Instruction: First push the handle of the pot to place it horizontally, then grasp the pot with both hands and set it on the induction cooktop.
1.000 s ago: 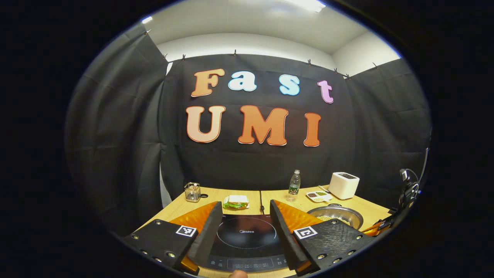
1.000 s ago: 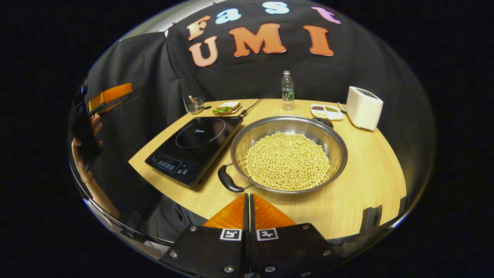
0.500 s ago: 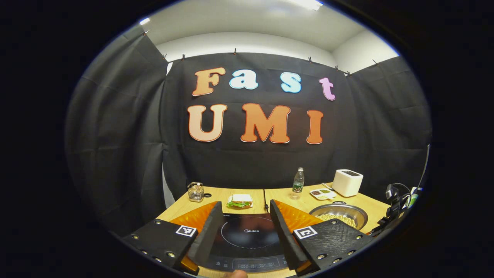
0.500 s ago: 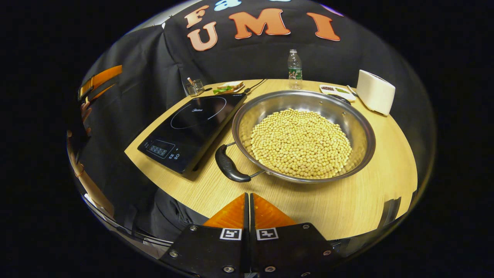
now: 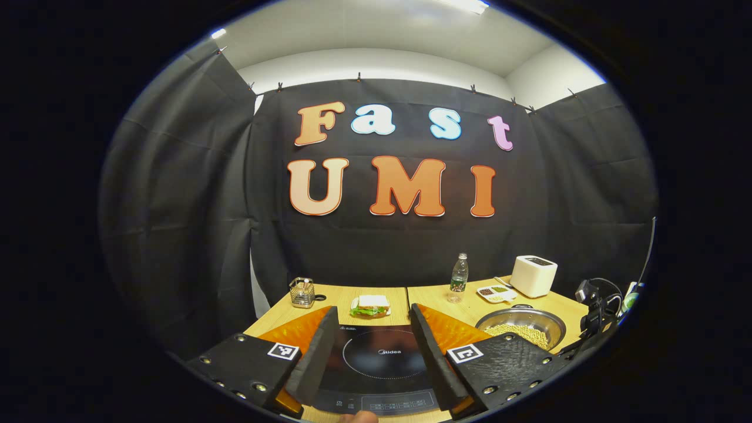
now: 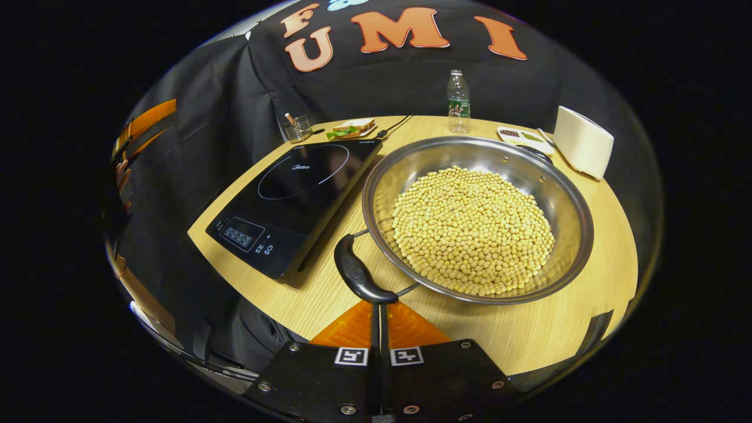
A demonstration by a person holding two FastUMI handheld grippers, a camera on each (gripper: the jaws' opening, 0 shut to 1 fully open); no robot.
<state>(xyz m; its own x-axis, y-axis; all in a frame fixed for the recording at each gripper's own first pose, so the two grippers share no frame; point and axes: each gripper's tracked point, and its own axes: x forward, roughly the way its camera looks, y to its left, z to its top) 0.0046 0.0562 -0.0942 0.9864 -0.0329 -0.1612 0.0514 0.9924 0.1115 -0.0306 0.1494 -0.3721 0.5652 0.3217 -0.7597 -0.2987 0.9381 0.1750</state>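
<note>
step: first, the handle push | pot [image 6: 477,220] of beans sits on the table just right of the induction cooktop [image 6: 294,202]; our right gripper [image 6: 379,305], fingers together, tips at the near handle [image 6: 356,276] | left gripper [image 5: 369,352] held apart over the cooktop | next: we judge a sideways nudge swings the handle level

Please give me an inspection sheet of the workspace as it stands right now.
Surface: wooden table, two boards joined.
Job's things: pot of soybeans beside the induction cooktop; black handle points to the near edge.
Clutter: water bottle, toaster, sandwich, snack tray, wire basket.
Grippers: right gripper jaws closed, tip at the handle; left gripper jaws apart above the cooktop.
Cables: cord behind the cooktop.
Surroundings: black cloth wall.
</note>
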